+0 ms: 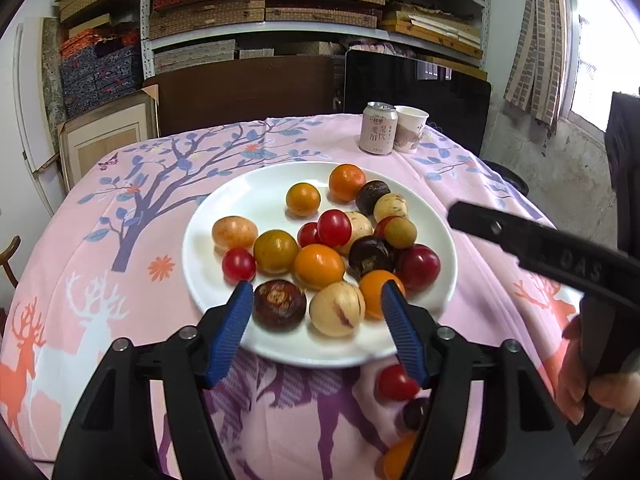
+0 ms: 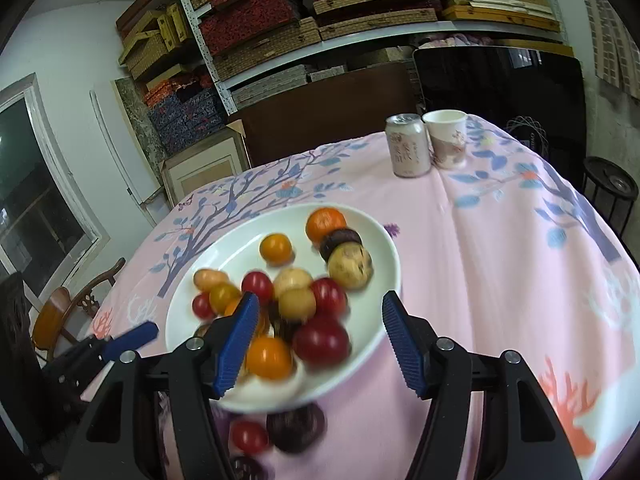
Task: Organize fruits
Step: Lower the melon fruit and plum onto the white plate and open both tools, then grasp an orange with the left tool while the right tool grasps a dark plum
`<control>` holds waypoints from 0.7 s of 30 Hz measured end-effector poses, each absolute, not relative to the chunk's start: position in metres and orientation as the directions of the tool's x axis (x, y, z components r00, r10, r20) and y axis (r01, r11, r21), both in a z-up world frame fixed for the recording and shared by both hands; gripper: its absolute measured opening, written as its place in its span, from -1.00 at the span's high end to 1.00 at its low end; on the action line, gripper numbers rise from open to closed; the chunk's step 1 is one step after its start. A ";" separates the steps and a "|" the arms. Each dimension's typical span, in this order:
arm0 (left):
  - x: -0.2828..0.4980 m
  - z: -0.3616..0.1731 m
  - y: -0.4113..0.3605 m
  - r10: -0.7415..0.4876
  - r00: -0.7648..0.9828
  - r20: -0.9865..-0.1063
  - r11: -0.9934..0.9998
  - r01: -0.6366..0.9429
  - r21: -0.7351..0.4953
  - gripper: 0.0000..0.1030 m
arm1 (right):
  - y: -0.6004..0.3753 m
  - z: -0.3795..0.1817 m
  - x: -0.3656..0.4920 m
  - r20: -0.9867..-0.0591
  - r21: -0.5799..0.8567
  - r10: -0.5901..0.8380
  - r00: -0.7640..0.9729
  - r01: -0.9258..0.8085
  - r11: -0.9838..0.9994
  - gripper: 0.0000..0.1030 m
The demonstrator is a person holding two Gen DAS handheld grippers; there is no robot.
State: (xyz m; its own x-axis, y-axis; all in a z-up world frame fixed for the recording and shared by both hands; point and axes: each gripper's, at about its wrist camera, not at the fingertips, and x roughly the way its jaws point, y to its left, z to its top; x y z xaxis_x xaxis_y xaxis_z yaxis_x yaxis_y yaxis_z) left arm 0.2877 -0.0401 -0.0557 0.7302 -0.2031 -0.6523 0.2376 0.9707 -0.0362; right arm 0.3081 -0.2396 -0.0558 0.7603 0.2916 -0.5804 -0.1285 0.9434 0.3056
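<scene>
A white plate (image 1: 224, 216) on the pink cloth holds several small fruits: red, orange, yellow, cream and dark brown ones. My left gripper (image 1: 318, 302) is open and empty, its blue pads over the plate's near edge beside a dark brown fruit (image 1: 279, 305) and a cream fruit (image 1: 337, 309). A red fruit (image 1: 396, 382), a dark fruit (image 1: 414, 414) and an orange fruit (image 1: 398, 456) lie on the cloth in front of the plate. My right gripper (image 2: 316, 316) is open and empty above the plate's near right side (image 2: 384, 248). A red fruit (image 2: 249, 436) and a dark fruit (image 2: 296, 426) lie below it.
A pink drink can (image 1: 378, 128) and a paper cup (image 1: 410, 128) stand at the table's far right. The right gripper's arm (image 1: 540, 248) reaches in from the right. Shelves of boxes and a dark board stand behind the table. A wooden chair (image 2: 60, 320) is at the left.
</scene>
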 end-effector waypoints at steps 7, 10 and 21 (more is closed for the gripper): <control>0.241 -0.065 -0.032 -0.265 0.689 -0.675 0.957 0.274 -0.095 -0.28 | -0.253 -0.073 0.264 -0.588 0.340 0.294 0.754 -0.099 0.935 -0.34; 0.213 -0.071 -0.038 -0.306 0.661 -0.685 0.936 0.342 -0.087 -0.28 | -0.262 -0.083 0.247 -0.598 0.362 0.298 0.745 -0.081 0.929 -0.37; 0.196 -0.097 -0.058 -0.348 0.564 -0.748 0.901 0.423 -0.100 -0.28 | -0.278 -0.095 0.236 -0.588 0.430 0.327 0.740 -0.057 0.901 -0.48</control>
State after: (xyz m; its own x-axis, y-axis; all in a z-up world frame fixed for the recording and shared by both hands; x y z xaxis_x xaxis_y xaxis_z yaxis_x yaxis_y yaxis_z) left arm 0.1964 -0.0585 -0.0972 0.5645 -0.3481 -0.7485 0.4229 0.9006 -0.0999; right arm 0.2365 -0.2781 -0.0955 0.7398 0.3275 -0.5877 -0.0572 0.9010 0.4301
